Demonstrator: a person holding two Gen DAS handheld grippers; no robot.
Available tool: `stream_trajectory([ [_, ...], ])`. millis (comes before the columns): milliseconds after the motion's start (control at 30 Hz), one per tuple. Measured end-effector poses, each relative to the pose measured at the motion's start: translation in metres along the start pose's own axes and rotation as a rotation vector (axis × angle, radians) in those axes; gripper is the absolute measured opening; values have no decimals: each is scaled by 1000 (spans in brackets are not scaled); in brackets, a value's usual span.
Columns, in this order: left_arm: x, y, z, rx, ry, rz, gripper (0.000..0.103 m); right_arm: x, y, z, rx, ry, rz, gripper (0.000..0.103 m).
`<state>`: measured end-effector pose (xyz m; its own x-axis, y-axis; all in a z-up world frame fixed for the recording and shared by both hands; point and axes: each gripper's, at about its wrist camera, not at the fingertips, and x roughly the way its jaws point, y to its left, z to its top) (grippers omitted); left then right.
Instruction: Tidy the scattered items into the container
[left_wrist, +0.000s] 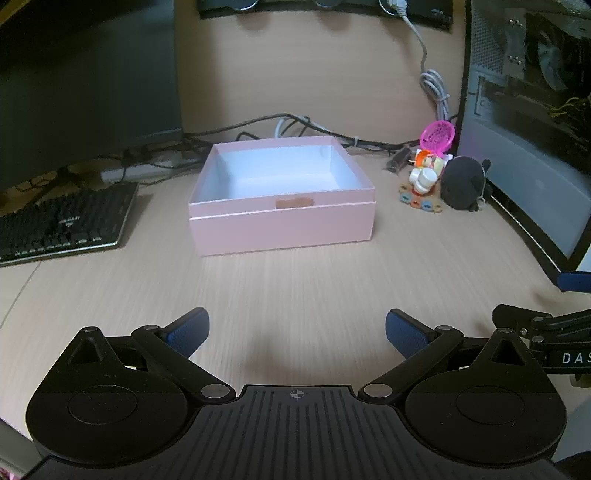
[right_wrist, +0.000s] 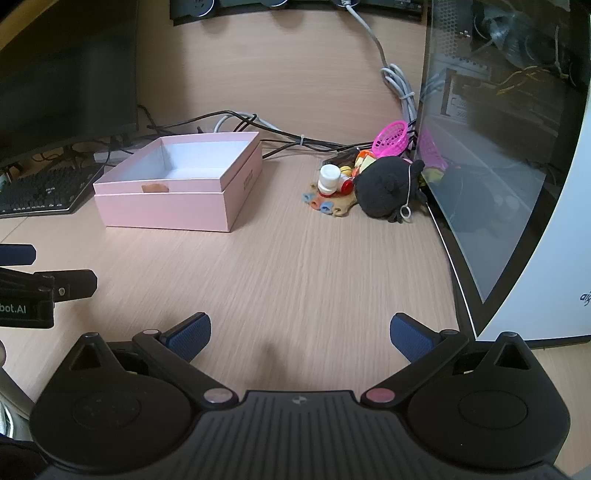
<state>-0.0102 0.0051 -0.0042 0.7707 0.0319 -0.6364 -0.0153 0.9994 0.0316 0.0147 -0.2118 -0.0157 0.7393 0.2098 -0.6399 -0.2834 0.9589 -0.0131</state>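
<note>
While both grippers are held over bare desk, pink box (left_wrist: 282, 225) (lid off, white inside, empty) is seen frame centre; toy pile (right_wrist: 364, 181) upper right. Left gripper (left_wrist: 297, 332), right gripper (right_wrist: 301, 336): fingers spread wide, nothing gripped.

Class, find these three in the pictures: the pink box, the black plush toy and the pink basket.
pink box (left_wrist: 284, 227), left wrist view, on its front wall.
black plush toy (right_wrist: 384, 190), right wrist view, on its body.
pink basket (right_wrist: 391, 138), right wrist view, on its mesh side.
</note>
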Motion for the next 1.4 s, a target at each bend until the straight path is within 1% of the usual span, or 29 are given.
stream_trajectory([
  [667, 1, 10, 0, -23, 11, 6, 103, 5, 9, 2, -34, 8, 7, 103],
  [1067, 6, 9, 5, -27, 15, 0, 103, 9, 5, 3, -30, 14, 1, 103],
  [1233, 13, 4, 8, -14, 21, -16, 103, 11, -1, 4, -15, 15, -4, 103],
  [1400, 17, -5, 15, 27, 2, -44, 103, 11, -2, 7, -55, -15, 8, 103],
])
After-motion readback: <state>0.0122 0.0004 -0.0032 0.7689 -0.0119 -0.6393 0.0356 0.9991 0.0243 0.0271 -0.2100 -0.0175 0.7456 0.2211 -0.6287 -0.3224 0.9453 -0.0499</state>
